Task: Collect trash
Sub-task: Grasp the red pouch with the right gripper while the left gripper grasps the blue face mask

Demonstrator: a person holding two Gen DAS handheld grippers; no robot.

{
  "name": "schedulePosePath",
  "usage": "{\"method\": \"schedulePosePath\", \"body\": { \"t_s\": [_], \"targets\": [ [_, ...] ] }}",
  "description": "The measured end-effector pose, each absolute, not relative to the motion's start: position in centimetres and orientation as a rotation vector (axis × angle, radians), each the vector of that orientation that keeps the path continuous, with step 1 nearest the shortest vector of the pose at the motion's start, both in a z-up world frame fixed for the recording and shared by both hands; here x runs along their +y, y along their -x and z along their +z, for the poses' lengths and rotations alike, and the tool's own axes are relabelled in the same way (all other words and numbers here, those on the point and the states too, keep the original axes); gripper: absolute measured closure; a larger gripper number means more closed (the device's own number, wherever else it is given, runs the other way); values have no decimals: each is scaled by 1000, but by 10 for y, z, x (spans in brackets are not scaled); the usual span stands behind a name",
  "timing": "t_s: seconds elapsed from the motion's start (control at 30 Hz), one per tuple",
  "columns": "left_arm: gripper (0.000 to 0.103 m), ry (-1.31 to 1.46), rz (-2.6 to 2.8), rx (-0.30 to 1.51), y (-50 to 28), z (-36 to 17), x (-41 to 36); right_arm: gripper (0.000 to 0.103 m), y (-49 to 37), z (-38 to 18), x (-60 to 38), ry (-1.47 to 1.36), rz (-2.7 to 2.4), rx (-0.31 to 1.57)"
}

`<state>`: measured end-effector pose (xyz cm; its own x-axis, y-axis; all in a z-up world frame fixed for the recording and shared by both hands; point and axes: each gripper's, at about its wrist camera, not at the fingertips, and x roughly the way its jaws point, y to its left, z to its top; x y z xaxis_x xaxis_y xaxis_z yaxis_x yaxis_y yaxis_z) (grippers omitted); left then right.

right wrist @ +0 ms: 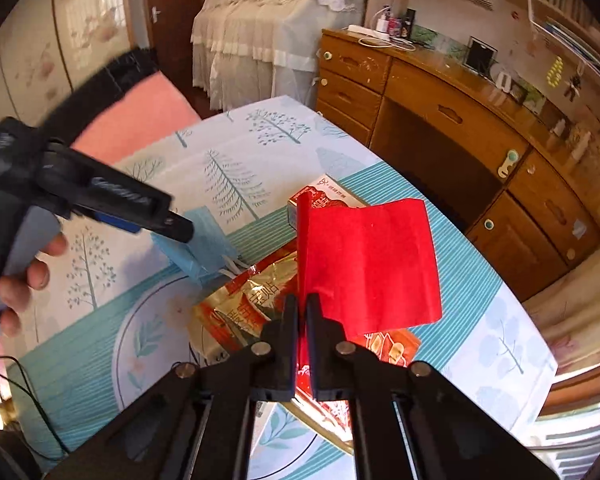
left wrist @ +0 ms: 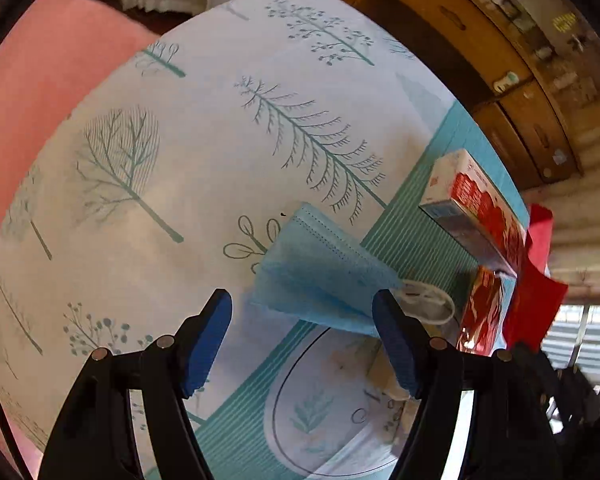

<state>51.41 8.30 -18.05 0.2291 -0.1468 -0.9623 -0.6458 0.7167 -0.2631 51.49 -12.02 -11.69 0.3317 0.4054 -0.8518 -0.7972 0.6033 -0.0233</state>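
My right gripper is pinched tight on the red paper, lifted off the table; my left gripper hangs wide and empty over the blue mask. Barely begun, I judge; mask, carton and foil wrapper lie uncollected.

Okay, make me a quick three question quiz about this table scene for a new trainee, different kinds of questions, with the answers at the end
1. True or false: the right gripper is shut on the red paper.
2. Which item lies between the open fingers of the left gripper? A) the carton B) the blue face mask C) the foil wrapper
3. Fill in: the red and white carton lies on the table's ____ striped border.

Key
1. True: its jaws pinch the sheet's edge.
2. B: the blue face mask lies on the tablecloth, not yet gripped.
3. Teal; the foil wrapper lies nearby, under the red paper.
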Motion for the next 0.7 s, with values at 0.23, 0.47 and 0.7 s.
{"method": "schedulePosePath", "body": {
  "t_s": [0.23,0.47,0.7],
  "targets": [
    [32,745,523,1365,-533,-198,62,99,-514,-108,-134,403,807,935],
    [65,691,592,1369,-536,-201,50,100,-511,-95,-147,353,785,926],
    [94,708,507,1354,-499,-195,50,100,-493,-72,-155,320,766,889]
  ]
}}
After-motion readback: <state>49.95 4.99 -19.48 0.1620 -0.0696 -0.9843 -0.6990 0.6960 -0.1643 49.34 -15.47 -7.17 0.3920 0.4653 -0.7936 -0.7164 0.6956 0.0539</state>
